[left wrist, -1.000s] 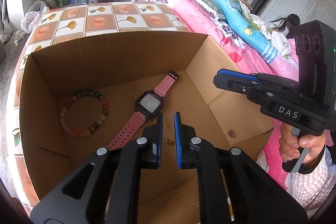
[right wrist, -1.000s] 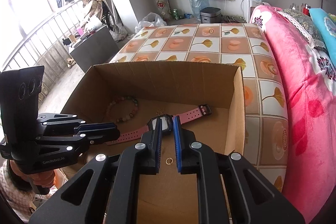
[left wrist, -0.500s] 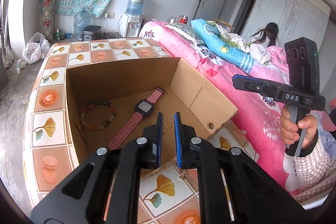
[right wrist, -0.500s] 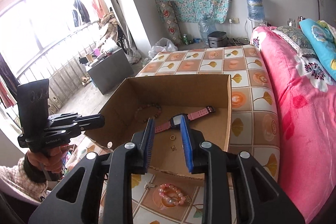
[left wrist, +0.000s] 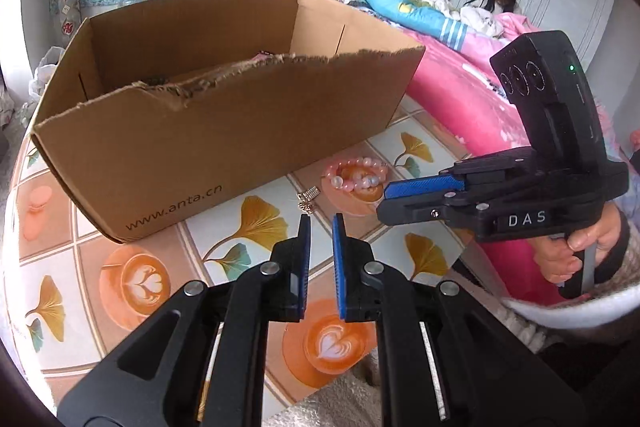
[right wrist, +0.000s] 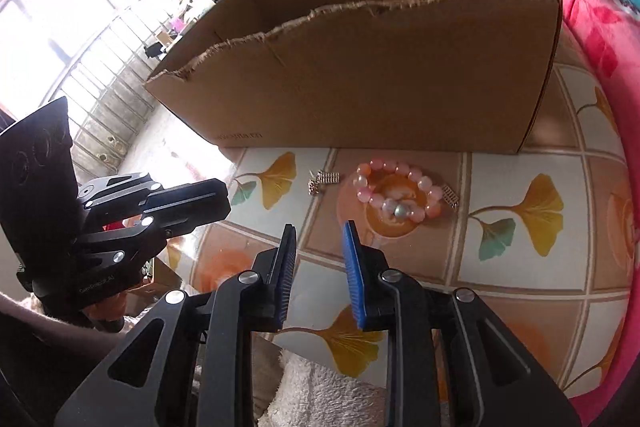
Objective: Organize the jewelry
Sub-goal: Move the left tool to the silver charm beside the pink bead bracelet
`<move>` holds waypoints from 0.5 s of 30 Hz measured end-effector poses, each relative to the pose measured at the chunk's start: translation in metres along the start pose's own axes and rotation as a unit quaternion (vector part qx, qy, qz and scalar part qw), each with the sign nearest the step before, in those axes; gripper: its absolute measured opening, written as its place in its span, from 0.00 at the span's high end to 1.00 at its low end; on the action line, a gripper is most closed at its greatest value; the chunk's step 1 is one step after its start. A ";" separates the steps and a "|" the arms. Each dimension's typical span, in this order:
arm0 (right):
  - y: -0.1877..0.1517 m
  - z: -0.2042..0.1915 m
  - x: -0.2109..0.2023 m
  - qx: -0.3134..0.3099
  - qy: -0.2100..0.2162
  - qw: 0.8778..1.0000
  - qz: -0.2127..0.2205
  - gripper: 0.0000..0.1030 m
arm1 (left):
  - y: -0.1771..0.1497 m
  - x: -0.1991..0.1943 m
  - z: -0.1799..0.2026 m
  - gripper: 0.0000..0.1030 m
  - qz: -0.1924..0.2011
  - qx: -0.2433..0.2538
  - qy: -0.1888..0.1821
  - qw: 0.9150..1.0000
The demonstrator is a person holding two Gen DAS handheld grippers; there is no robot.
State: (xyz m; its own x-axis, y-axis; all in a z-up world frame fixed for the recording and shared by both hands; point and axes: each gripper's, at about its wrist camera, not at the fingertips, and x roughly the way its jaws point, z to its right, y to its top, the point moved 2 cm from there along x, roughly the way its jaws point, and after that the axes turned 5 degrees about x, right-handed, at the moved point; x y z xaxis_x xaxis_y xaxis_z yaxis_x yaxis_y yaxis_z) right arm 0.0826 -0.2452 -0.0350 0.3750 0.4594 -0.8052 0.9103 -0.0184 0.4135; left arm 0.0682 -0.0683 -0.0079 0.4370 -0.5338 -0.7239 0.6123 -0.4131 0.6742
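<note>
Both the left gripper (left wrist: 318,223) and right gripper (right wrist: 318,231), slightly parted and empty, hovered near the pink bracelet (right wrist: 400,193) beside the box (right wrist: 360,67), seemingly for pickup.

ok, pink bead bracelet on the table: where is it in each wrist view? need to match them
Left wrist: pink bead bracelet sits right of centre, just past the right gripper.
Right wrist: same bracelet is centre-right, above the right gripper.
Shared landmark: the cardboard box; the bracelet lies on the tablecloth before its printed front wall in both views.
</note>
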 end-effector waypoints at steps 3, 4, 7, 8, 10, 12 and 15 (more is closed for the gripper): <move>-0.001 0.006 0.014 0.013 -0.014 1.000 -0.006 0.82 | 0.000 0.018 0.004 0.90 -0.003 0.014 0.016 1.000; 0.000 0.006 0.015 0.013 -0.016 1.000 -0.002 0.82 | 0.001 0.022 0.004 0.90 -0.003 0.018 0.020 1.000; 0.003 0.009 0.016 0.020 -0.016 1.000 0.006 0.82 | 0.004 0.034 0.005 0.90 -0.010 0.024 0.025 0.999; 0.003 0.010 0.016 0.026 -0.011 1.000 0.007 0.82 | 0.005 0.039 0.004 0.90 -0.016 0.025 0.026 0.999; 0.004 0.012 0.018 0.035 -0.003 0.999 0.008 0.82 | 0.006 0.049 0.006 0.90 -0.029 0.028 0.031 0.999; 0.005 0.013 0.019 0.035 -0.002 0.999 0.010 0.82 | 0.007 0.053 0.006 0.90 -0.028 0.032 0.035 0.998; 0.003 0.011 0.021 0.034 -0.002 0.999 0.012 0.82 | 0.009 0.053 0.008 0.90 -0.026 0.035 0.038 0.998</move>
State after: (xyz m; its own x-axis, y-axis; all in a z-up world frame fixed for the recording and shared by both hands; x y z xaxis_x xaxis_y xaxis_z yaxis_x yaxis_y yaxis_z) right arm 0.0952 -0.2452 -0.0546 0.3977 0.4551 -0.7967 0.9107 -0.0898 0.4032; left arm 0.0919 -0.1060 -0.0392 0.4564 -0.4542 -0.7652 0.5887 -0.4907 0.6424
